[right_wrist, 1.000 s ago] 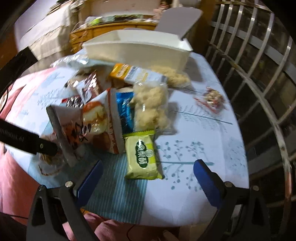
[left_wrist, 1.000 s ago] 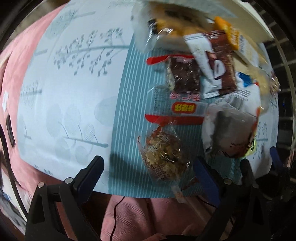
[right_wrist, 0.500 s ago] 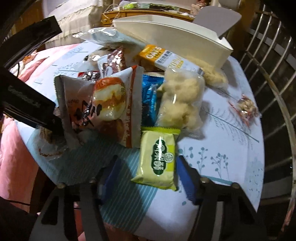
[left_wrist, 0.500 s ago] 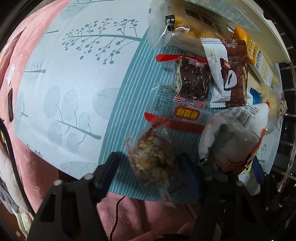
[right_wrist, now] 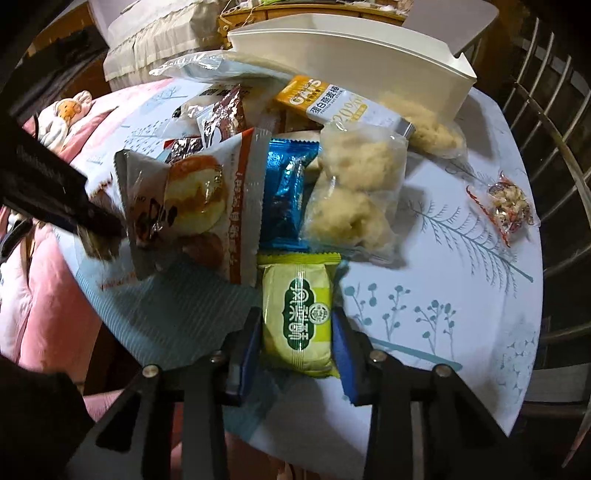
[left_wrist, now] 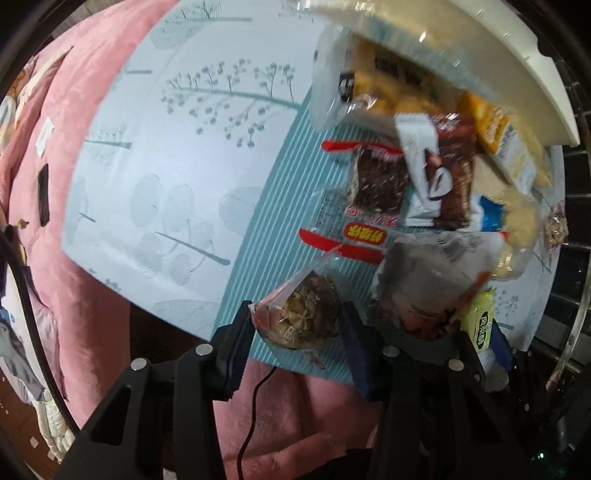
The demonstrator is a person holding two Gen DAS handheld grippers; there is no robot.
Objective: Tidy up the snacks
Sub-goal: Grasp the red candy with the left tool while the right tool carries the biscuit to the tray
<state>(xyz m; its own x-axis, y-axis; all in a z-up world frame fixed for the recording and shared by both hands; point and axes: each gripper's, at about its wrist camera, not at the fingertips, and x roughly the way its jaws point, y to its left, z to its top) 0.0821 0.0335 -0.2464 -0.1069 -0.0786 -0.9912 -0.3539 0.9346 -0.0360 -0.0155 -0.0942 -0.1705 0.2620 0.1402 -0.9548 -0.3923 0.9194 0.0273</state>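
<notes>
Lying between the right closing fingers: green snack packet.

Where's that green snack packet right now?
In the right wrist view, the green packet sits between the closing right tongs, below the blue packet.

This is looking like a lived-in room of a home, likely a bedroom or sitting corner. A round table wearing a pale blue cloth printed with trees and leaves is sitting ahead of the fingers, with packaged snacks lying heaped on it. A pink quilted cover is spreading beyond the table, left of the fingers, and a soft rabbit toy is lying on it. A wicker basket and a cloth-draped piece of furniture are standing far ahead, behind a white bin.
</notes>
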